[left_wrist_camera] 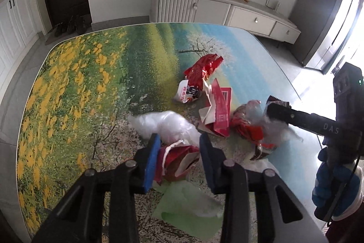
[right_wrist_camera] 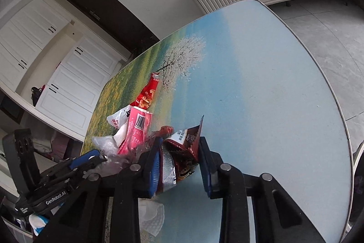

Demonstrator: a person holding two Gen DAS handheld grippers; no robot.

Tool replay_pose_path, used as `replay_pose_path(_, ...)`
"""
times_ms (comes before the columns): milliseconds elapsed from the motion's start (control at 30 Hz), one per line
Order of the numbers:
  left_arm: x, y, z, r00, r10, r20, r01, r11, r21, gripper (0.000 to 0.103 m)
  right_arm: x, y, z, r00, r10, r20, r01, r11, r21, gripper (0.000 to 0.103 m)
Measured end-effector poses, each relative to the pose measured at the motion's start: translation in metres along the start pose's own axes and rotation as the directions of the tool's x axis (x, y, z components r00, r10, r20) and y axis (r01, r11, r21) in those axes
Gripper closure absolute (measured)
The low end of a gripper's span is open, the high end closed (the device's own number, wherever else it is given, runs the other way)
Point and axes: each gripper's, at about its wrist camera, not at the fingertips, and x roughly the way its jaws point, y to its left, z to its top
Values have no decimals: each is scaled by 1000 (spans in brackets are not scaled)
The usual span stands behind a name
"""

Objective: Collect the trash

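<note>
the left claw stands half open around a crumpled red-and-white wrapper on the tabletop; whether it pinches is unclear. the right claw, similarly open, straddles a dark foil packet, long axis running away between its fingers.

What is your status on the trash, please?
Left gripper open around red-white wrapper. Right gripper open around dark foil wrapper. Nothing blocking.

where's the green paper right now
In the left wrist view the green paper lies flat on the table, at the near edge of the trash pile, just below the left claw.
</note>
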Motion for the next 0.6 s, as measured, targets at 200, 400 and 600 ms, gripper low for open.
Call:
replay_pose_path(200,-20,13,1,996,-80,48,84,993,-79,82,-18,10,1,999,15,49,-14,1000,-20,78)
replay_pose_path(400,-44,25,6,985,-140,101,153,978,-142,103,-43,23,1,995,17,96,-12,999,-48,78)
replay_pose_path(600,-63,27,6,978,-154,139,174,974,-148,103,-69,33,-3,990,22,136,-12,997,-72,78)
